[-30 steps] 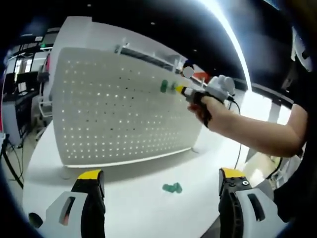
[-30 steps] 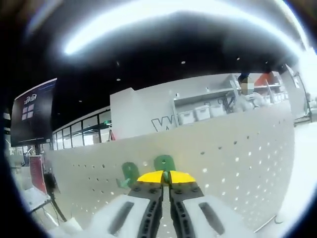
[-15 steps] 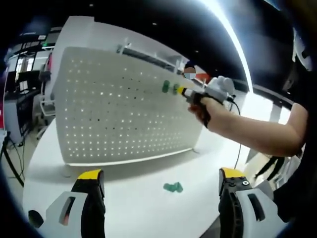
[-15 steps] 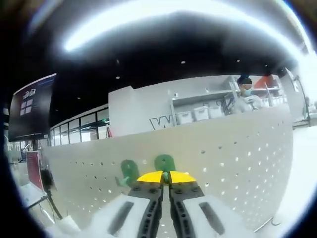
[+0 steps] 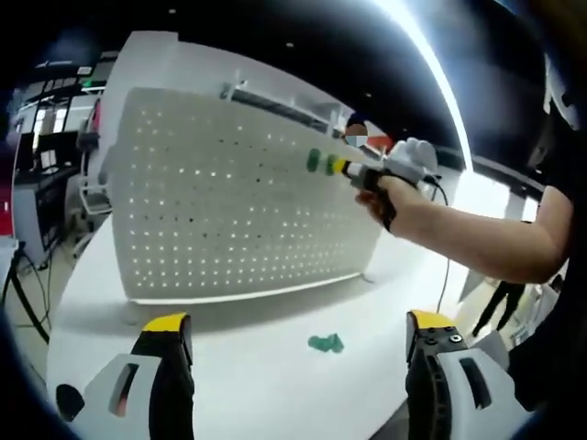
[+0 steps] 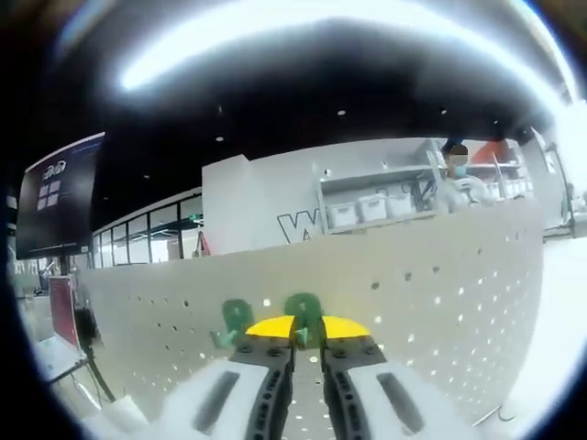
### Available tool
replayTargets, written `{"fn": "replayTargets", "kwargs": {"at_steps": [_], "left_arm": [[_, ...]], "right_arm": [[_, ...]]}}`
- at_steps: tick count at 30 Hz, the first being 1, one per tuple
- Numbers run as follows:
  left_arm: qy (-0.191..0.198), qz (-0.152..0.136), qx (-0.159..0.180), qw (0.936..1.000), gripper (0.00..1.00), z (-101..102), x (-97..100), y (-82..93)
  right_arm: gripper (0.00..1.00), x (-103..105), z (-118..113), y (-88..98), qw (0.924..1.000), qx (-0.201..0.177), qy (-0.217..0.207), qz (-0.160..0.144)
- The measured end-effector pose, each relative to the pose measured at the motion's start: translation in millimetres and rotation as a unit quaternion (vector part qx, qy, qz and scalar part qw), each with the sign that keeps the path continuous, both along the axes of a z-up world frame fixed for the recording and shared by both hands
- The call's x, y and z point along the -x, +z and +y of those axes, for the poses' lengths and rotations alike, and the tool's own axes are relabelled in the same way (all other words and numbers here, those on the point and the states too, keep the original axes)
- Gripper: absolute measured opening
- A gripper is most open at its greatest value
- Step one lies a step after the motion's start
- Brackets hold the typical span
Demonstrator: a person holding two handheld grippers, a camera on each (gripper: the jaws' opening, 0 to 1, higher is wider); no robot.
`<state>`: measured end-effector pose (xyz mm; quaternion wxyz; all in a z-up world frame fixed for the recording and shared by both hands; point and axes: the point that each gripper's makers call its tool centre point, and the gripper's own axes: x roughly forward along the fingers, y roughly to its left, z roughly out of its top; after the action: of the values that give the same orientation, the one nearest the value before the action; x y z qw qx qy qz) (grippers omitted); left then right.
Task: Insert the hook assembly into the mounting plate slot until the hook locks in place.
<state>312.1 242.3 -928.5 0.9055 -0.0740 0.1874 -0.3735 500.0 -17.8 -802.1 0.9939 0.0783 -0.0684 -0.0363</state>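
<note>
- A white round table stretches out ahead of the left gripper's fingers, with the pegboard standing upright on its far part.
- The white pegboard is the mounting plate; it rises well beyond the left fingers and stands right at the tips of the right fingers.
- A person's hand and bare forearm reach in from the right of the left gripper view, holding the right gripper up against the upper part of the board.
- The left gripper sits low over the table with its yellow-tipped fingers wide apart and nothing between them.
- In the right gripper view the right gripper's tips are nearly together, clamped on a green hook pressed to the board face.
- A second green hook sits on the board just left of the right fingers.
- A loose green hook piece lies on the table between and slightly beyond the left fingers.
</note>
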Motion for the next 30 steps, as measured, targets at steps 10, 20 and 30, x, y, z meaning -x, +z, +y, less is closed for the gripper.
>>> {"fn": "replayTargets", "kwargs": {"at_steps": [10, 20, 30], "left_arm": [[-0.001, 0.011, -0.013, 0.9999, 0.99, 3.3, 7.0, -6.4], [0.000, 0.013, -0.020, 0.9997, 0.99, 6.9, 12.5, -7.4], [-0.003, 0.019, -0.023, 0.9995, 0.99, 7.5, 19.1, -9.4]], "right_arm": [[0.15, 20.0, -8.1, 28.3, 0.9997, -0.002, 0.009, -0.021], [0.17, 42.2, -15.1, 33.6, 0.9994, 0.012, 0.030, -0.010], [0.21, 64.2, -18.8, 12.2, 0.9979, 0.019, 0.055, 0.031]]}}
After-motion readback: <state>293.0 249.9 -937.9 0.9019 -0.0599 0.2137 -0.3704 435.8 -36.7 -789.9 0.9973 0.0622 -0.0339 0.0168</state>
